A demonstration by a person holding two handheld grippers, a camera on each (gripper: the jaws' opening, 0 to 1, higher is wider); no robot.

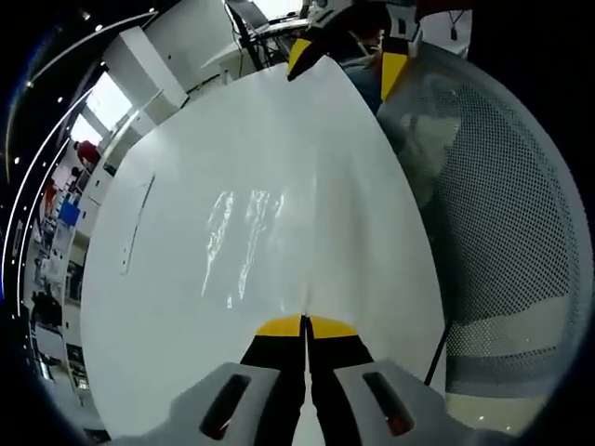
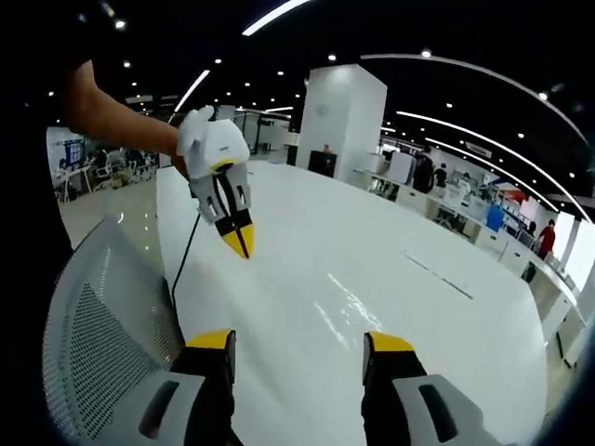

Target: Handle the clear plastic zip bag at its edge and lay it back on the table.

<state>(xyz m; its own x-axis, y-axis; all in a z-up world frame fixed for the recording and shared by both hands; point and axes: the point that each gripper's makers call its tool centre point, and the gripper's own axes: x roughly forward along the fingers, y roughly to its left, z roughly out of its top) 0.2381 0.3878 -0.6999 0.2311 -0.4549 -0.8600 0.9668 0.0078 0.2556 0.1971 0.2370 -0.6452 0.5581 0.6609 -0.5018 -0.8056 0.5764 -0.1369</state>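
- Open-plan office hall, dark ceiling with strip lights, white pillar (image 2: 339, 116) at the back, desks and distant people along the sides.
- White table (image 1: 177, 307): long, glossy, the work surface in both views.
- Grey mesh chair (image 1: 507, 232): stands at the table's edge, beside the person.
- Clear plastic zip bag (image 1: 244, 243): lies flat on the table, legible mainly as pale streaked glare in the left gripper view; fainter glints at (image 2: 346, 311) in the right gripper view. Outline hard to trace, so its edges can only be placed roughly. Long axis appears to run along the table, from the left gripper toward the right one.
- Left gripper (image 1: 305, 325): yellow-tipped jaws pressed together, low over the table at the bag's near end. Whether film is caught between the tips cannot be told. Also seen at (image 2: 239, 240), held by a hand, tips pointed down at the table.
- Right gripper (image 2: 299, 342): jaws spread wide, nothing between them; also at (image 1: 349, 58), at the far end of the table.
- Key relation: bag lies straight ahead of the left gripper, which is the nearer; the right gripper faces it from the opposite end, well apart.
- Judgement: any edge grip falls to the left gripper.
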